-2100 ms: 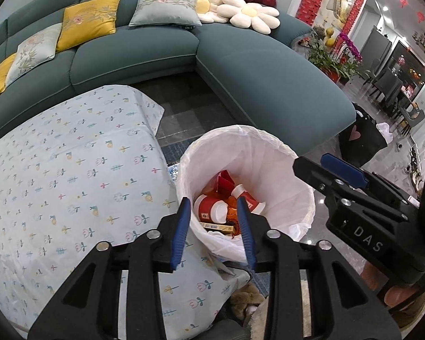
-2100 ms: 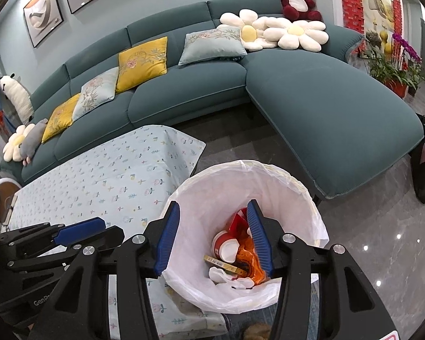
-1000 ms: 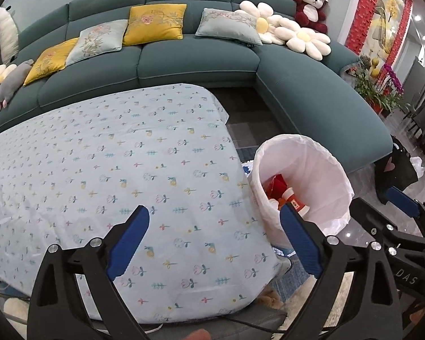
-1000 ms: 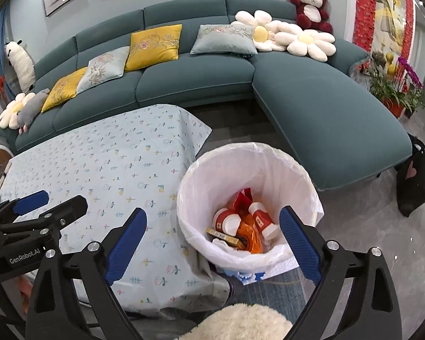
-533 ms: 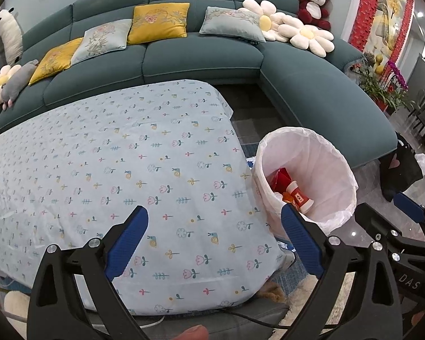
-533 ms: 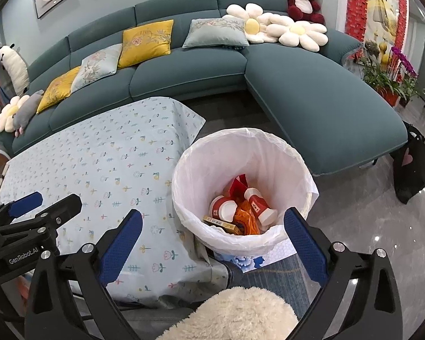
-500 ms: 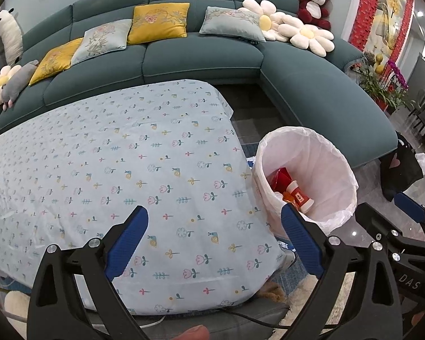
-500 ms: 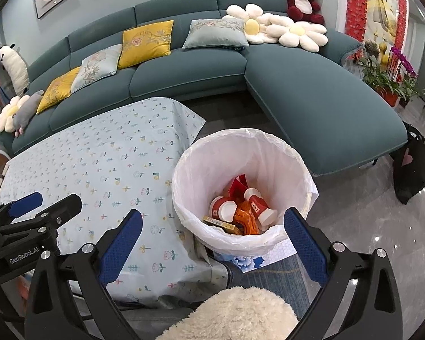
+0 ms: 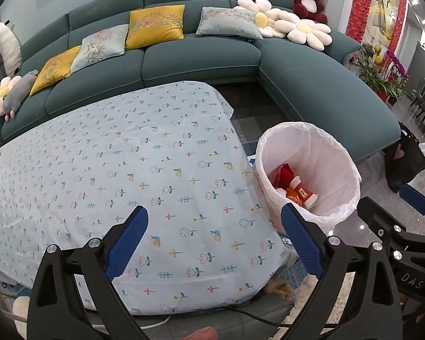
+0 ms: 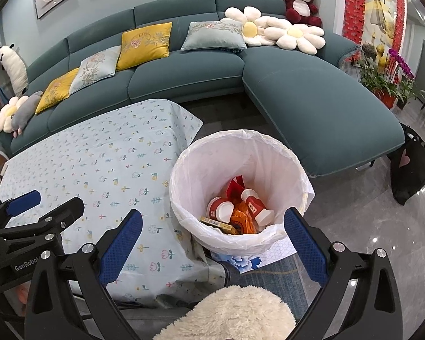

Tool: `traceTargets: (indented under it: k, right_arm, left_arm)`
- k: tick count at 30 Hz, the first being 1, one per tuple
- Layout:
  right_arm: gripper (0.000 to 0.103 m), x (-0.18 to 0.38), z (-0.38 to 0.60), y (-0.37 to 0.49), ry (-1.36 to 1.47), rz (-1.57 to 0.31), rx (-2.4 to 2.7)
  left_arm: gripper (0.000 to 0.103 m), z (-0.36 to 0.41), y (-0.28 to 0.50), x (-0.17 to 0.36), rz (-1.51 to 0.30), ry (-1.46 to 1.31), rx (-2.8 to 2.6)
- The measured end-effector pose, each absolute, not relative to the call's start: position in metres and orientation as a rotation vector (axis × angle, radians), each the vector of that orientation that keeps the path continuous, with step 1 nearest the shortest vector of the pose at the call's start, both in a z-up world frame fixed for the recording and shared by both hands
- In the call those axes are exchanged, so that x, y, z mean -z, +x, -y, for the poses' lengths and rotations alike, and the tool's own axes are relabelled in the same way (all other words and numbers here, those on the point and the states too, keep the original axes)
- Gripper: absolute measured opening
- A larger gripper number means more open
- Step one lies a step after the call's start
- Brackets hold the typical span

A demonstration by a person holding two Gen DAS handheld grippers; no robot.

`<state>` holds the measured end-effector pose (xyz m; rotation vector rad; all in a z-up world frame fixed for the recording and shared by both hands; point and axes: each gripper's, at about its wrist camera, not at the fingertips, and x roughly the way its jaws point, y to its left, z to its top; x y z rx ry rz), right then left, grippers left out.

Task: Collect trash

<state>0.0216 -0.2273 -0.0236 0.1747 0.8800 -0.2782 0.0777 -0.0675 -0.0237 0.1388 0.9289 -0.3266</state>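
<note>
Both sets of jaws stood spread wide, nothing between the blue pads. The right gripper's had just finished opening. Left gripper [image 9: 214, 243] hung over the pale flower-print tablecloth [image 9: 121, 170]; right gripper [image 10: 209, 243] framed the near rim of the round bin with the white plastic liner [image 10: 272, 167].

Trash sat in the bin's bottom: 2 red-and-white bottles [image 10: 256, 206], an orange wrapper [image 10: 242, 218], a red carton [image 10: 235, 187], a flat yellow box [image 10: 219, 225]. Looked like a drop just completed, hence the empty pads.

Cloth surface showed no litter. Bin stood just beside the table's corner. Open grey floor [image 10: 382, 226] to its right; teal sectional sofa [image 10: 311, 99] boxed in the far side.
</note>
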Motion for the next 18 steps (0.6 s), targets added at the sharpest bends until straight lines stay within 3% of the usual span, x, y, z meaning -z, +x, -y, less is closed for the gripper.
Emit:
traceTargets:
  k: [18]
  right_arm:
    - [0.096, 0.0205, 0.2210, 0.0236, 0.156, -0.876, 0.274]
  left_arm:
    - [0.090, 0.0669, 0.0747, 0.0237, -0.927, 0.166, 0.310]
